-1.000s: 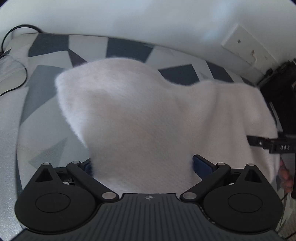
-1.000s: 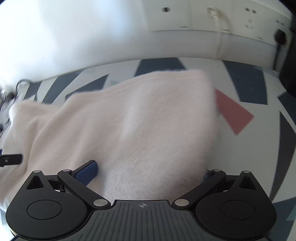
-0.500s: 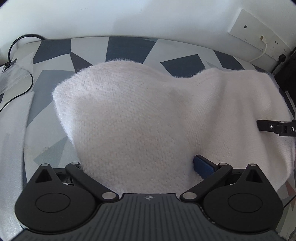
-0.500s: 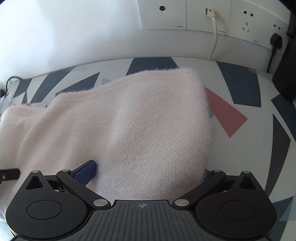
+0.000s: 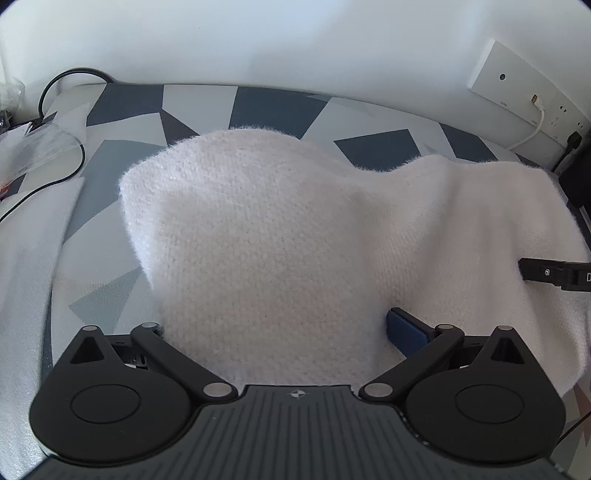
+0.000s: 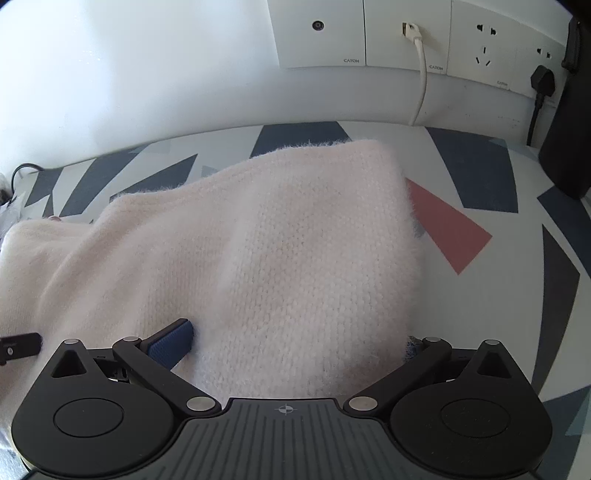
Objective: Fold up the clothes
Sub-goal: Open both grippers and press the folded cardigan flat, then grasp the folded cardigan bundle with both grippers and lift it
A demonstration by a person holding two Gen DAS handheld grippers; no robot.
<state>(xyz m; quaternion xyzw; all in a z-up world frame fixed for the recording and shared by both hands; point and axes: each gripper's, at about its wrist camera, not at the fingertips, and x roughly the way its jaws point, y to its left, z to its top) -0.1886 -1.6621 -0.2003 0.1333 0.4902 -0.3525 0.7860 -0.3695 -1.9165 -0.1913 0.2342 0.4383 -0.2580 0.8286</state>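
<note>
While the patterned table (image 5: 192, 110) fills most of both views, a fluffy pale pink sweater (image 5: 280, 236) drapes across its centre, reaching toward the wall sockets (image 6: 402, 33) in the upper right of the right wrist frame. Each claw grips one end of the knit: the left claw (image 5: 273, 328) has fabric bunched between its fingers, and the right claw (image 6: 299, 343) likewise pinches a thick fold. I judge this to be mid-fold, with an edge being carried over; next, both claws should lay it down evenly and release. Each claw's outer finger is buried under wool, only one blue pad (image 5: 406, 328) showing, so how tightly they close is hard to make out.
</note>
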